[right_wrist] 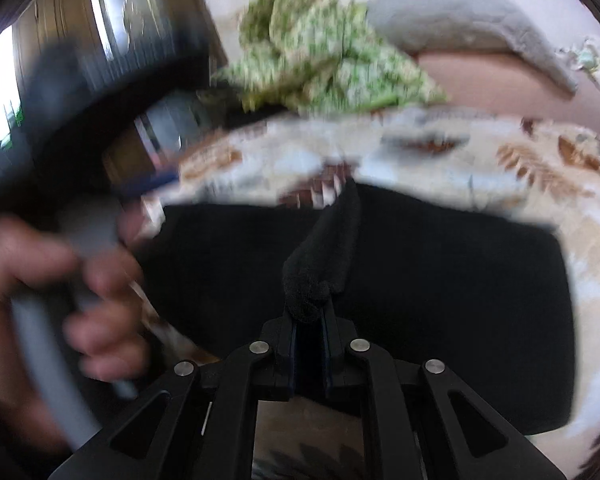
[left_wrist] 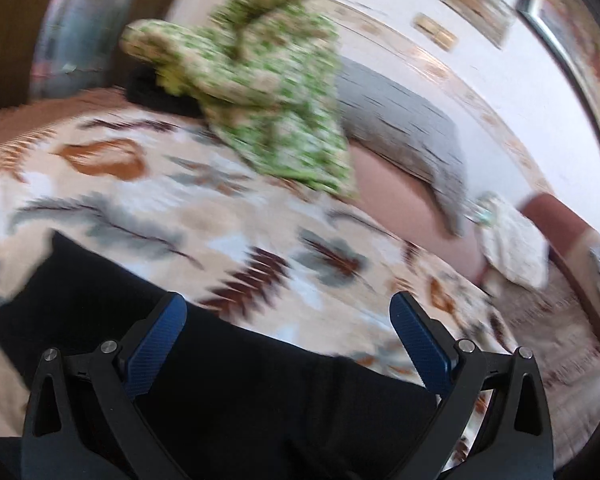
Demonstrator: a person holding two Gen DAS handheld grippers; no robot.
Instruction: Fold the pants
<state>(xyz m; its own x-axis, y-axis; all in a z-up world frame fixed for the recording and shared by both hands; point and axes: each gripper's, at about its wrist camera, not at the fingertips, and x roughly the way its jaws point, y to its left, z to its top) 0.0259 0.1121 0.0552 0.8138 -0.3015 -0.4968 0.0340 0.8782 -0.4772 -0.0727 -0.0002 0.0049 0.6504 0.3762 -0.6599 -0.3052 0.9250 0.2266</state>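
Black pants [left_wrist: 260, 392] lie flat on a leaf-patterned bedspread [left_wrist: 140, 200]. In the left wrist view my left gripper [left_wrist: 288, 304] hovers over their far edge, blue pads wide apart, nothing between them. The right wrist view shows the pants [right_wrist: 440, 264] spread as a broad dark rectangle. My right gripper [right_wrist: 309, 314] is pinched on a raised ridge of black fabric [right_wrist: 324, 256] that lifts from the middle of the pants. A person's hand [right_wrist: 40, 280] holds the blurred left gripper's handle at the left of that view.
A crumpled green floral garment [left_wrist: 268, 92] lies at the far side of the bed, over something black [left_wrist: 152, 92]. A grey pillow [left_wrist: 404, 120] rests against the white wall. A white cloth [left_wrist: 512, 240] sits at the right edge of the bed.
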